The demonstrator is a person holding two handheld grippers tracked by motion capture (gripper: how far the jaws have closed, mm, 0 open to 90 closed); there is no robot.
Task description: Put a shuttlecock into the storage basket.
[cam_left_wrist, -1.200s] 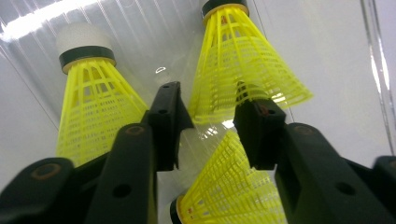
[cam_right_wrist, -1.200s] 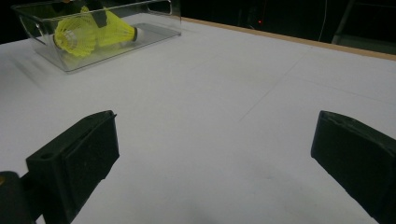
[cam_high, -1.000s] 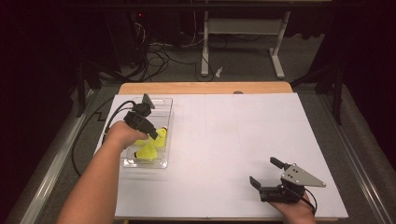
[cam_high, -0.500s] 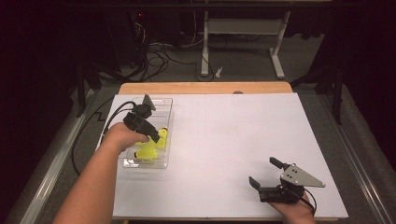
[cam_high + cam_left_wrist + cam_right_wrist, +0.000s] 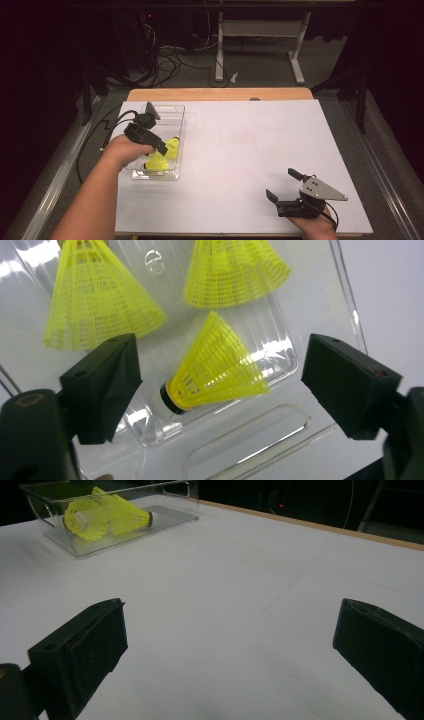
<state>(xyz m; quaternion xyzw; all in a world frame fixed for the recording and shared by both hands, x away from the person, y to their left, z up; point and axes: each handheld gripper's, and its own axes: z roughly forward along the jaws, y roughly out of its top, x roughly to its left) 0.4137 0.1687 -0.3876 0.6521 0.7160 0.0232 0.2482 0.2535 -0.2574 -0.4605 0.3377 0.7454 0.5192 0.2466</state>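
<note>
In the left gripper view, the left gripper (image 5: 220, 390) hangs over a clear plastic tray (image 5: 280, 355) with its jaws spread wide and gripping nothing. Between the jaws lies a yellow shuttlecock (image 5: 215, 372) on its side, its dark-banded cork end nearer the jaw on the view's left and its mesh skirt fanned toward the other jaw; neither jaw touches it. Beyond the jaws, farther into the tray, lie two more yellow shuttlecocks (image 5: 97, 295), one past each jaw.

In the high view, the left gripper (image 5: 161, 147) sits above the tray (image 5: 167, 175) on the white counter (image 5: 240, 150). The right gripper (image 5: 282, 187) rests low on the counter, well apart from the tray, jaws wide and empty; in the right gripper view only bare counter lies between them, with the tray (image 5: 115, 535) far beyond the left-hand jaw.
</note>
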